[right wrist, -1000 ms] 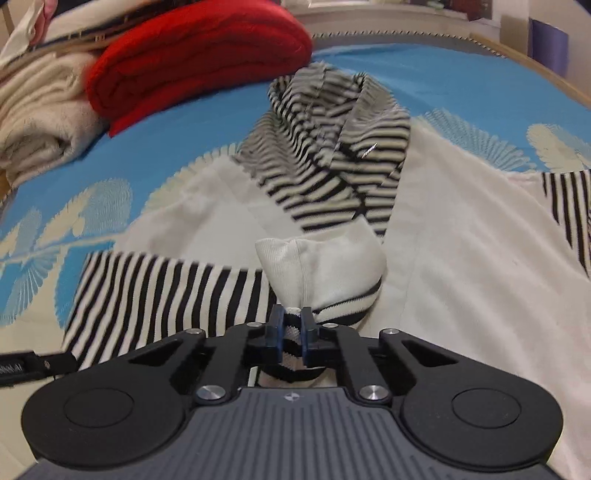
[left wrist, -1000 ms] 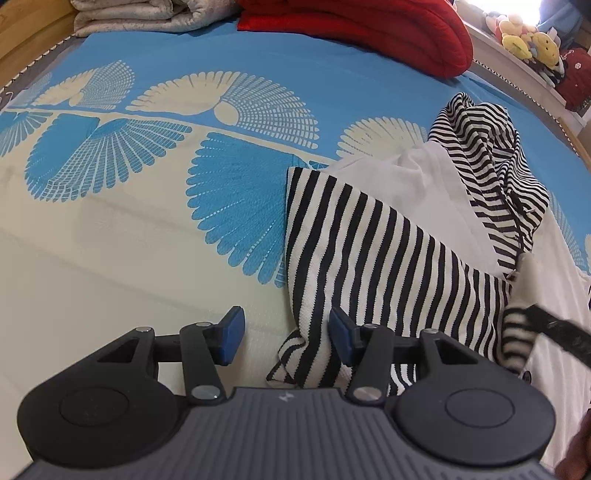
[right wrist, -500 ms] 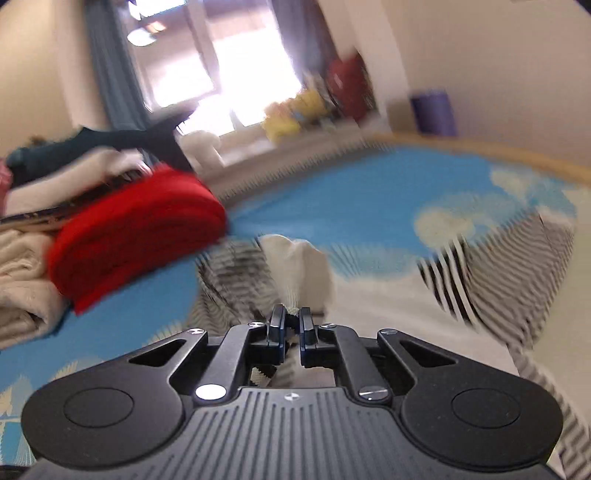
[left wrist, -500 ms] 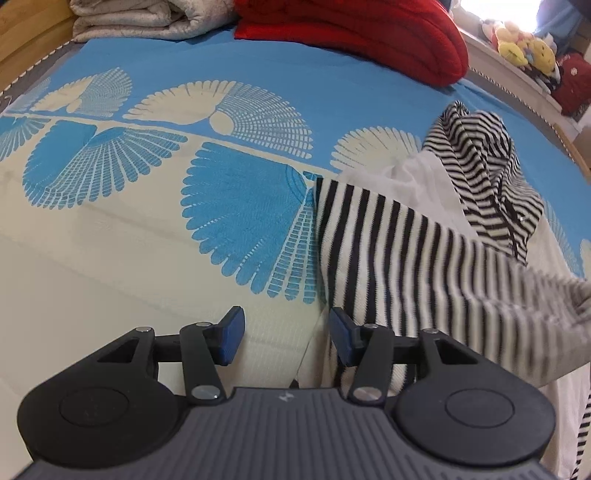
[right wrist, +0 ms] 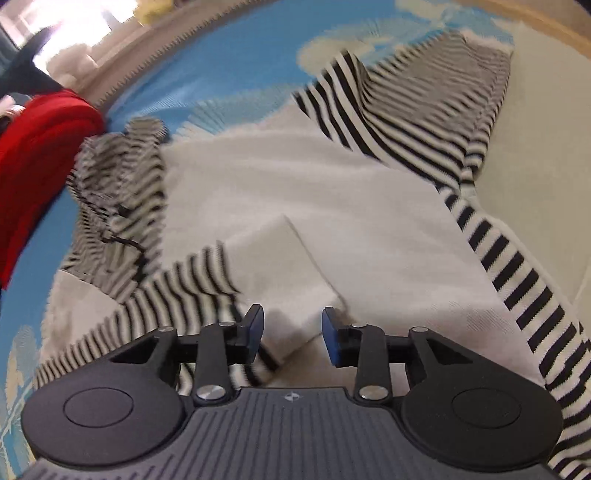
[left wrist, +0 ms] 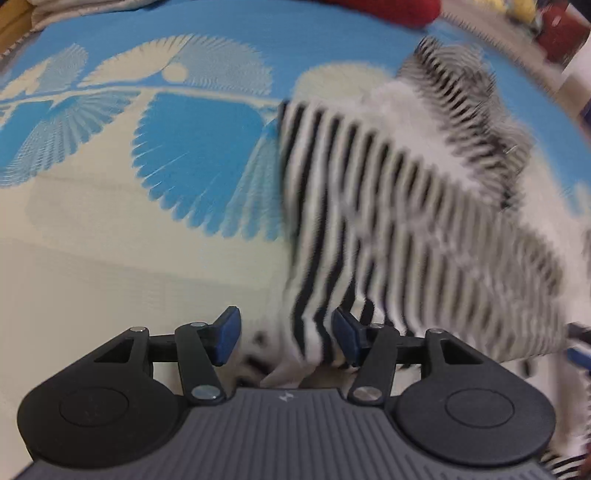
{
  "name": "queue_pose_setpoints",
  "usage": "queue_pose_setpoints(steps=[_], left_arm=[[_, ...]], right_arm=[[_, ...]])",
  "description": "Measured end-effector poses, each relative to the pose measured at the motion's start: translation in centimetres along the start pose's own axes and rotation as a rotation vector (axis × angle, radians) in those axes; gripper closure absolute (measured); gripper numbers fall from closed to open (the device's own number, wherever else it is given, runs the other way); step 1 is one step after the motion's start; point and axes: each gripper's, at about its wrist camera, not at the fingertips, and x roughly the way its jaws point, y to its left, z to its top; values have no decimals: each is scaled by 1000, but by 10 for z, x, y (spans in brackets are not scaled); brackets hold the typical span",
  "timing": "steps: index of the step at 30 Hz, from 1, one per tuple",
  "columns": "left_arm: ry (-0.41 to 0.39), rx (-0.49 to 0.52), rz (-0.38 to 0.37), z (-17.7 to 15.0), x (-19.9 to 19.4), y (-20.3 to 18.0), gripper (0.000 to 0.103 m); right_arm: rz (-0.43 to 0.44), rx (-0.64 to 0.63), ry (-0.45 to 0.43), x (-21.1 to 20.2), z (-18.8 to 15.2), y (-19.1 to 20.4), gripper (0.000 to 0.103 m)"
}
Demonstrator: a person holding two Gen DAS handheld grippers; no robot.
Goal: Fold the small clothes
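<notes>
A white hooded top [right wrist: 332, 206] with black-and-white striped sleeves and hood [right wrist: 118, 192] lies spread on the bed. One striped sleeve [right wrist: 192, 288] is folded across the white body, its white cuff [right wrist: 291, 280] lying just ahead of my right gripper [right wrist: 291, 336]. That gripper's jaws are opening and the pads stand clear of the cloth. In the left wrist view my left gripper [left wrist: 286, 338] hangs low over the same striped sleeve [left wrist: 369, 221]. Its jaws are opening too; a fold of striped cloth lies loosely between them, not pinched. The other sleeve [right wrist: 424, 122] lies bunched at the far right.
The blue bedspread with cream fan shapes [left wrist: 184, 147] stretches left of the top. A folded red blanket [right wrist: 40, 147] lies near the hood, with a pale folded blanket [left wrist: 74, 11] at the far left corner. Soft toys [left wrist: 524, 11] sit beyond the bed edge.
My right gripper swung across with the sleeve cuff pinched, laid it over the white body, then opened and let it go. My left gripper sank towards the striped sleeve and opened wider.
</notes>
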Motion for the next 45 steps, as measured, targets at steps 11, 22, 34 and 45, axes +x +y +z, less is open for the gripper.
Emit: queue_pose_setpoints(steps=[11, 22, 34, 45], left_arm=[[-188, 22, -121, 2, -38, -11, 39], [-72, 169, -49, -22, -23, -50, 40], [-193, 192, -20, -29, -51, -100, 37], [-229, 199, -55, -30, -57, -105, 37]], right_arm=[[65, -11, -24, -12, 12, -12, 75], [93, -49, 80, -14, 17, -33, 72], [108, -209, -142, -56, 60, -67, 57], [82, -200, -307, -60, 130, -137, 56]])
